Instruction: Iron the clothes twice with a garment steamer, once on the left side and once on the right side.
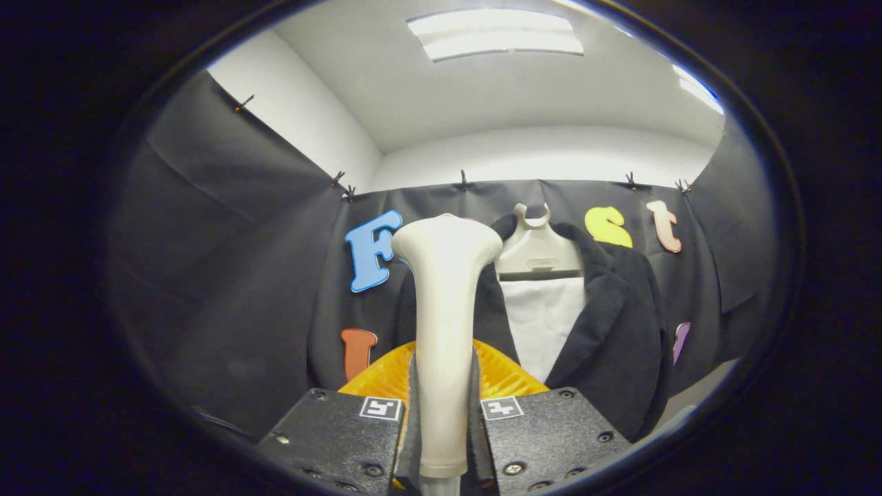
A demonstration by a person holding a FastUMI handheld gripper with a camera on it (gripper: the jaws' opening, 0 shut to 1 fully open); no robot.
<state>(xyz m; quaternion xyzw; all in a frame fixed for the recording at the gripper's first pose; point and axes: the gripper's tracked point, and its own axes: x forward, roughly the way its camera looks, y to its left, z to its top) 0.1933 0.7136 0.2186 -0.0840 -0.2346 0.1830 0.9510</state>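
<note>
Gripper point(444, 441) clamped on upright steamer handle point(444, 324), black jacket point(613, 331) hanging beyond

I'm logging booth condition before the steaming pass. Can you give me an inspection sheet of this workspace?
Surface: pale strip low beyond the jacket, unclear.
Job's things: cream plastic garment steamer, upright between the fingers; black jacket over white fabric on a pale plastic hanger, just beyond the steamer.
Clutter: nothing seen.
Grippers: gripper shut on the steamer's handle.
Cables: nothing seen.
Surroundings: black cloth wall, white ceiling with light panel.
</note>
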